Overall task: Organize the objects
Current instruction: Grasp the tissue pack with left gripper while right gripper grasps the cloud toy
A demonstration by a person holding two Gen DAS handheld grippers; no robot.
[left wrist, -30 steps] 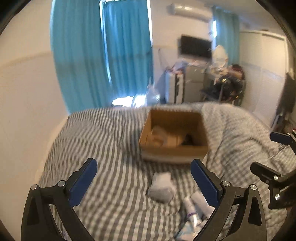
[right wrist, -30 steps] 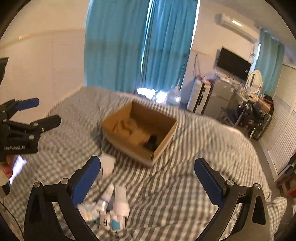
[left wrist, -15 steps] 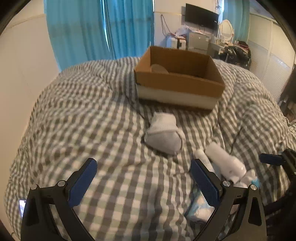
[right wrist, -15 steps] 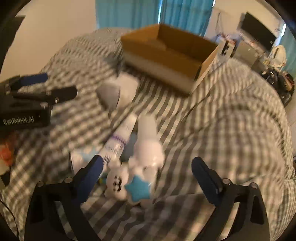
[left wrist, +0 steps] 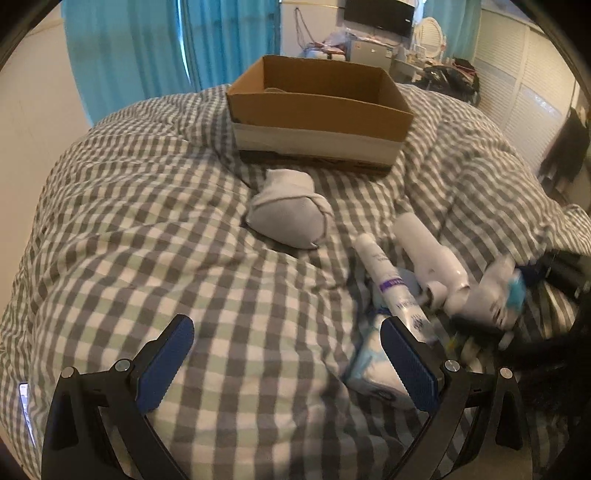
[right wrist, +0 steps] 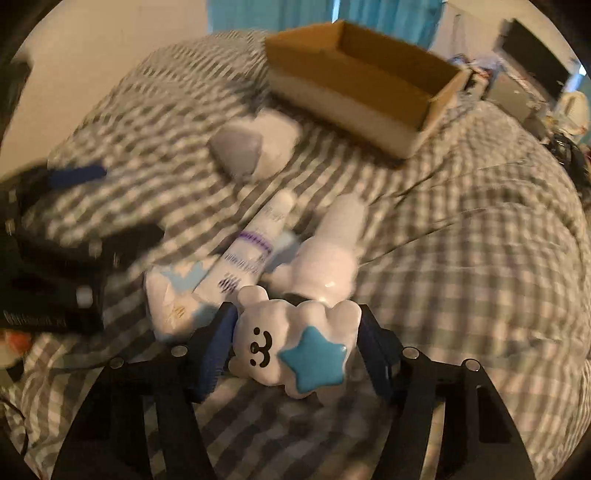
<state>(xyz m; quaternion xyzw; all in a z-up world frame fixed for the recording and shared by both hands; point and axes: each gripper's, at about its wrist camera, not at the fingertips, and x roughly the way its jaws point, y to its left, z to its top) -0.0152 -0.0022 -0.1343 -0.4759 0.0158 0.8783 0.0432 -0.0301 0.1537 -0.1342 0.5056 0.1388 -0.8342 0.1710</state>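
A white toy with a face and a blue star (right wrist: pixel 291 347) sits between the pads of my right gripper (right wrist: pixel 295 350), which is shut on it; it also shows blurred in the left wrist view (left wrist: pixel 495 295). Beside it lie a white bottle (right wrist: pixel 328 254), a white tube with purple print (right wrist: pixel 255 247) and a tissue pack (right wrist: pixel 170 299). A grey rolled sock (left wrist: pixel 288 214) lies nearer the open cardboard box (left wrist: pixel 317 110). My left gripper (left wrist: pixel 288 365) is open and empty above the checked bedcover, left of the pile.
The checked bedcover (left wrist: pixel 147 221) is soft and bumpy. Blue curtains (left wrist: pixel 166 44) hang behind the bed. Cluttered furniture and a TV (left wrist: pixel 380 22) stand at the back right. A white wall (left wrist: pixel 29 110) borders the bed's left side.
Both grippers came down toward the pile on the bed. My right gripper went from open to closed around the star toy. My left gripper stays open.
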